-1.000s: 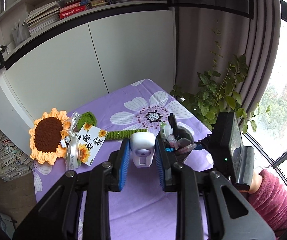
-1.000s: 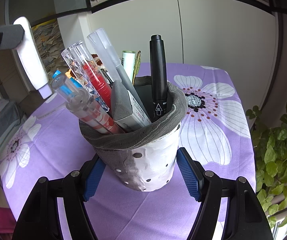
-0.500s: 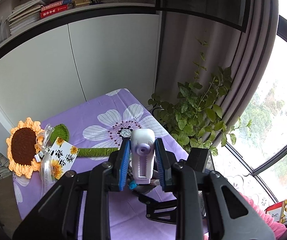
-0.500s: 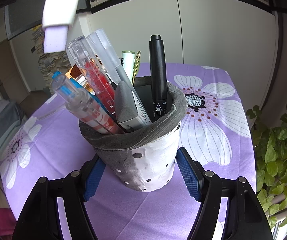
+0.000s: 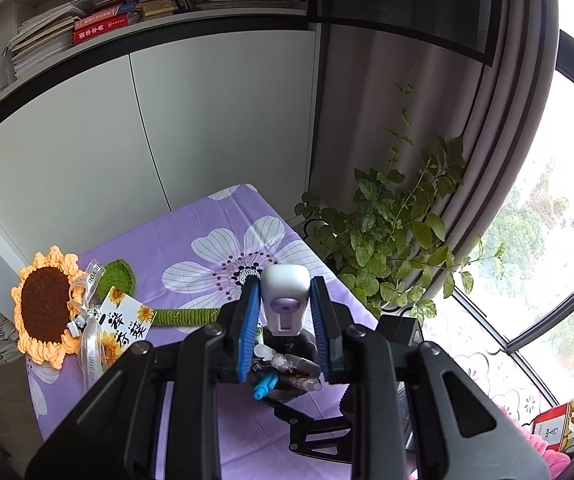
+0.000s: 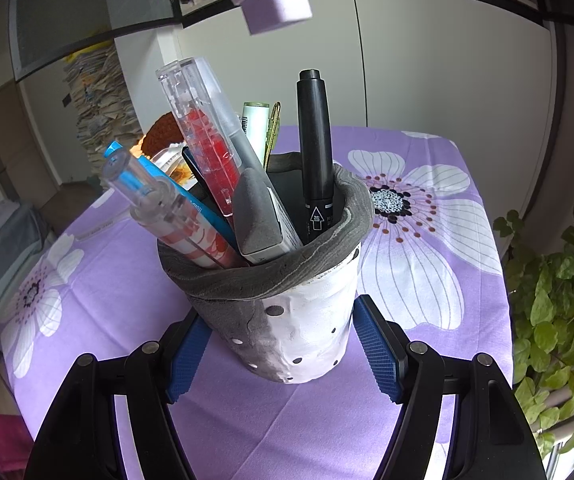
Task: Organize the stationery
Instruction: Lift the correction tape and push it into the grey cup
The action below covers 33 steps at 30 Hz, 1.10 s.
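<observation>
Correction tape, white with a lilac end, is pinched between the left gripper jaws and hangs right above the pen cup, purple end down. From the right wrist view only its tip pokes in at the top.

To do this bit well I'd say come straight down into the open gap behind the black marker, since the front half is jammed. Let go only once it's past the rim, or it'll likely tip off the leaning pens.

Right gripper jaws sit either side of the cup's base, blue pads just beside the wall; can't tell if they actually squeeze it.

Inside the cup: the marker upright, a clear pen with red bits, a blue pen, a grey-capped stick, a green-white tube. It sits on the purple flowery bench.
</observation>
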### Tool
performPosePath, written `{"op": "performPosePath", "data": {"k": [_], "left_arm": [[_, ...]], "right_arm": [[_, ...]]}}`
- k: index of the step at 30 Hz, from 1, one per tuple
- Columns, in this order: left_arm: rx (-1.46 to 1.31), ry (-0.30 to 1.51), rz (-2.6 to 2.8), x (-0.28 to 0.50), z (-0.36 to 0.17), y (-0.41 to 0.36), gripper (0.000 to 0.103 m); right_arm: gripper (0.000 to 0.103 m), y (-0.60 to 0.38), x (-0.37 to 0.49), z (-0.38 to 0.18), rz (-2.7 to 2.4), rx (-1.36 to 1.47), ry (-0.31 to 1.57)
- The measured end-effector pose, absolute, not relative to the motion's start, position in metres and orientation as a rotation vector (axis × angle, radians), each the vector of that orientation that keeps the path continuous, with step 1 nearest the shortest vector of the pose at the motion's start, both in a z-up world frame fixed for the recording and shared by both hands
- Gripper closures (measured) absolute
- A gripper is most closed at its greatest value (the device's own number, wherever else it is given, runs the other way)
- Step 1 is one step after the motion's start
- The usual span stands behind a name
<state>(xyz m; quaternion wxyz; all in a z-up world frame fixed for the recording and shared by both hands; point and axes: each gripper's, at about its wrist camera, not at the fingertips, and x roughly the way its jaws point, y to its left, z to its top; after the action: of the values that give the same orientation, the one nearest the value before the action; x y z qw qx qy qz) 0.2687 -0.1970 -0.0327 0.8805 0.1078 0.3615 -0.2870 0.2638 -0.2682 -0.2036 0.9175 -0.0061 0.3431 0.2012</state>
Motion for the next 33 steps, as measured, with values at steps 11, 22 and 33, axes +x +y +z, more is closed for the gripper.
{"op": "performPosePath", "data": {"k": [11, 22, 33], "left_arm": [[0.259, 0.847, -0.583, 0.281, -0.076, -0.202, 0.079], [0.3, 0.809, -0.574, 0.266, -0.076, -0.199, 0.079], [0.242, 0.792, -0.569, 0.258, -0.066, -0.178, 0.058]], "right_arm": [[0.031, -0.268, 0.264, -0.204, 0.414, -0.012, 0.706], [0.031, -0.267, 0.263, -0.203, 0.411, -0.024, 0.703], [0.031, -0.269, 0.264, -0.203, 0.412, -0.015, 0.706]]}}
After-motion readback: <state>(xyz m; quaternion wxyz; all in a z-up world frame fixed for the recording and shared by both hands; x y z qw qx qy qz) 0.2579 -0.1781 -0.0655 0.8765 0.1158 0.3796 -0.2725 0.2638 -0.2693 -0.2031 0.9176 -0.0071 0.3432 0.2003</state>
